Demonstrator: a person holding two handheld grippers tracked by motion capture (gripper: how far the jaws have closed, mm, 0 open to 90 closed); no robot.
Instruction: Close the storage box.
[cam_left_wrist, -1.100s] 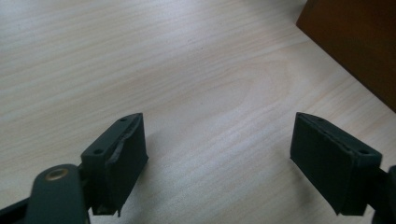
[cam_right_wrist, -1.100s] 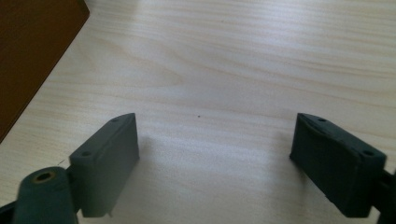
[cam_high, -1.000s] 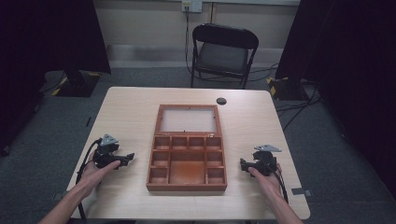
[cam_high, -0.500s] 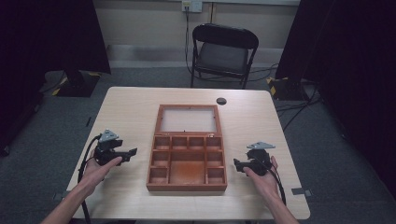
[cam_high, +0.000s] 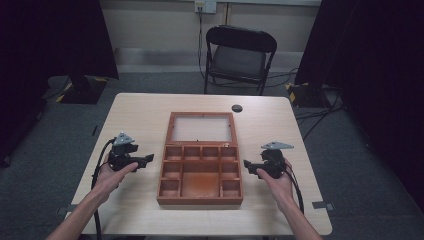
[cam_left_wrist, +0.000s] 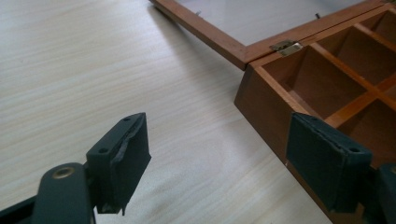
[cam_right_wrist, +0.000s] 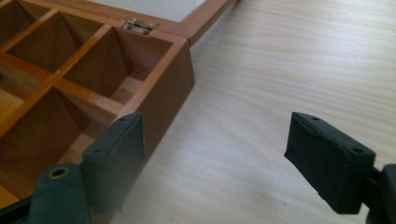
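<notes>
both hands are edging inward toward the box since a second ago, and the jaws of each hand-held gripper have been narrowing a little with nothing between them.

high view: the left hand-held gripper (cam_high: 145, 161) is hovering just left of the box (cam_high: 201, 165), the right hand-held gripper (cam_high: 248, 167) just right of it, both pointing at its side walls and neither touching. the box is sitting in the middle of the desk (cam_high: 140, 117), its lid (cam_high: 202, 128) lying flat open behind it, its compartments looking empty. a small dark disc (cam_high: 237, 108) is lying behind the lid, and a chair (cam_high: 241, 52) is standing beyond the desk.

left gripper view: the left hand-held gripper (cam_left_wrist: 233, 158) is standing apart, gripping nothing, the box corner (cam_left_wrist: 261, 100) rising just ahead of its far jaw. a brass hinge (cam_left_wrist: 286, 45) is joining the lid (cam_left_wrist: 219, 39) to the box.

right gripper view: the right hand-held gripper (cam_right_wrist: 215, 158) is likewise apart and holding nothing, one jaw close beside the box wall (cam_right_wrist: 170, 93), the other over bare desk (cam_right_wrist: 289, 60); another hinge (cam_right_wrist: 139, 25) is showing.

judging by this, the approach is in hand: both sides are closing on the box, perhaps to shut the lid or shift it. next each jaw pair needs lining up on a wall or the lid's edge before clamping.
</notes>
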